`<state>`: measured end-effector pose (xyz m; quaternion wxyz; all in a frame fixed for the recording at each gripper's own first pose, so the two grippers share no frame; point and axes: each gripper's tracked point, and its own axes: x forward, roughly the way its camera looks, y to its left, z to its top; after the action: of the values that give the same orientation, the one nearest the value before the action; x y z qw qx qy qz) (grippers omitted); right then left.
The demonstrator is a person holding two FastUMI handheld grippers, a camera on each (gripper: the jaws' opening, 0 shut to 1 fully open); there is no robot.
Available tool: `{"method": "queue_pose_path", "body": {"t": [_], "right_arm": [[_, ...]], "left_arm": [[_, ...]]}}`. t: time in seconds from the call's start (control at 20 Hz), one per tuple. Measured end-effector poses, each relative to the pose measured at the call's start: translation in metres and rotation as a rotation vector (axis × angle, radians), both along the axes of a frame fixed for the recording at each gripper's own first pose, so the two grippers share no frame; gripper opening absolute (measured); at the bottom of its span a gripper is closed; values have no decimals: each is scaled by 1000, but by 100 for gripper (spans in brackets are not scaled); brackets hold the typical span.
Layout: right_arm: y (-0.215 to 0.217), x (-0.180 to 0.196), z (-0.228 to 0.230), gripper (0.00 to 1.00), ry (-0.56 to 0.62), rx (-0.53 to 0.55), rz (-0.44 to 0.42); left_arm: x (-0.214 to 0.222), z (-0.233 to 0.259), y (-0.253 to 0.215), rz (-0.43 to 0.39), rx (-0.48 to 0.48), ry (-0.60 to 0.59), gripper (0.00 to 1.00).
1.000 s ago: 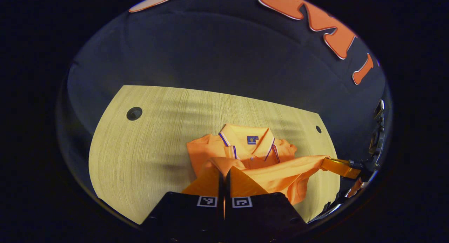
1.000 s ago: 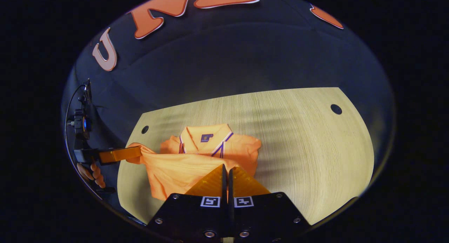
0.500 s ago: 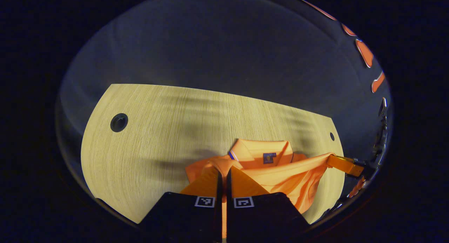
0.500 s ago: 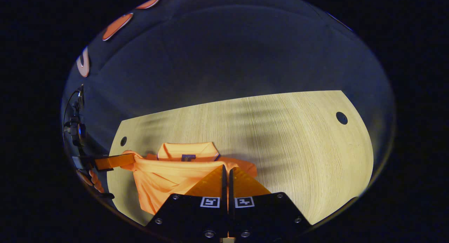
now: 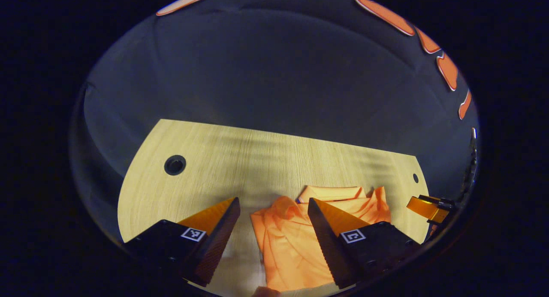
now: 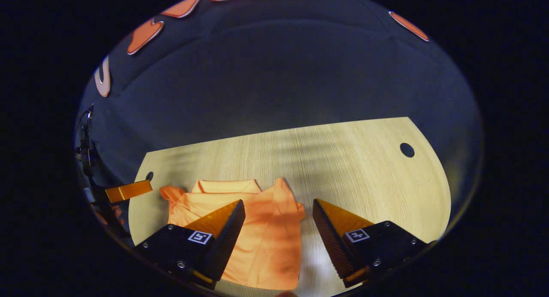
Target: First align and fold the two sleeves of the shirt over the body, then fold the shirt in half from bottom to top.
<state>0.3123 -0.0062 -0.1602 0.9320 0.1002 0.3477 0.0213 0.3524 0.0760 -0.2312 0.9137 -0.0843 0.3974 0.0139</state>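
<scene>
Orange shirt folded on wooden table; both grippers' jaws apart.

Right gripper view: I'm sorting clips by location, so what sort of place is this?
Likely a recording booth, not a home: a bare wooden table with round cable holes, a black cloth wall close behind it, and one orange shirt lying folded.

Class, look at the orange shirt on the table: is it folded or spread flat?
Folded: the orange shirt lies doubled over itself on the table, its collar peeking out behind.
</scene>
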Motion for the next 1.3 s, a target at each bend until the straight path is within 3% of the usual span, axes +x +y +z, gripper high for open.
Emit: {"method": "queue_pose_path", "body": {"t": [0.65, 1.05, 1.3], "right_arm": [[1, -113, 111, 98, -304, -62, 20], [8, -189, 177, 98, -532, -28, 62], [18, -240, 188, 97, -680, -63, 108]], "left_arm": [[-132, 127, -59, -42, 69, -284, 98], [-216, 199, -75, -28, 84, -566, 98], [-273, 227, -88, -25, 135, -696, 98]]}}
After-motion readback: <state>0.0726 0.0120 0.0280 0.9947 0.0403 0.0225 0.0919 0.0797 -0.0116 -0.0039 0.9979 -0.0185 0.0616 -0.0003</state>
